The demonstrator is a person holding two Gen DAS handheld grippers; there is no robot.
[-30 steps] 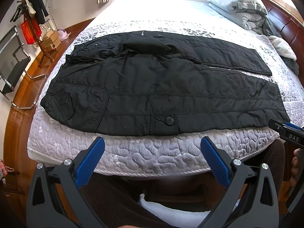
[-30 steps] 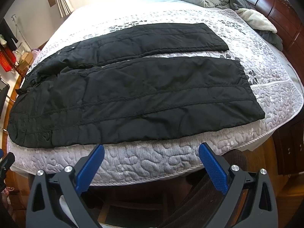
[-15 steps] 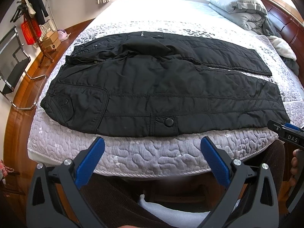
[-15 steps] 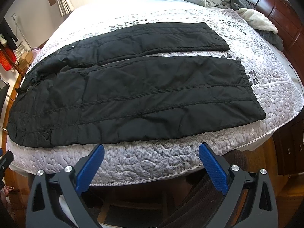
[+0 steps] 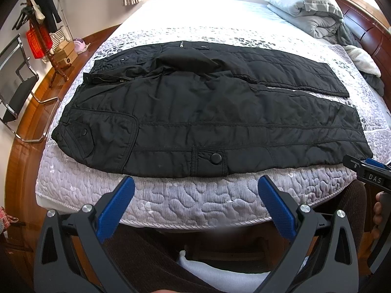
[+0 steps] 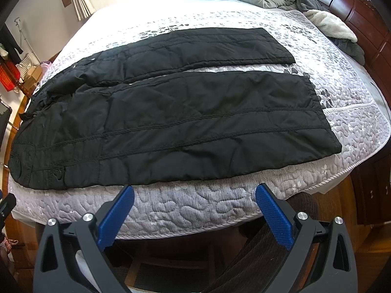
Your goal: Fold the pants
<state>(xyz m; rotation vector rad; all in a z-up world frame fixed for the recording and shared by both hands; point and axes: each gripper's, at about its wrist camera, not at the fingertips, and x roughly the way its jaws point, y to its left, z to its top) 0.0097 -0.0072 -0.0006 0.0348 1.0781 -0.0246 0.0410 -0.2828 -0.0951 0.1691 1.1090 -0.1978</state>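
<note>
Black padded pants (image 5: pixel 195 112) lie spread flat on the quilted bed (image 5: pixel 185 200), waist to the left and both legs running right. In the right wrist view the pants (image 6: pixel 176 124) show a near leg and a far leg with a strip of quilt between them. My left gripper (image 5: pixel 195 195) hangs open just short of the bed's near edge, below the snap pocket. My right gripper (image 6: pixel 194 205) is open too, near the bed edge below the near leg. Neither touches the cloth. The right gripper's tip (image 5: pixel 361 168) shows at the right of the left wrist view.
Folded grey bedding and a pillow (image 5: pixel 303 7) lie at the head of the bed, by a dark wooden headboard (image 6: pixel 354 12). A metal chair (image 5: pixel 17 83) and a clothes rack (image 5: pixel 39 24) stand on the wooden floor to the left. A person's legs (image 5: pixel 151 256) show below.
Both grippers have drifted very slightly; the pants sit a touch lower in the right wrist view. Nothing was taken hold of.
</note>
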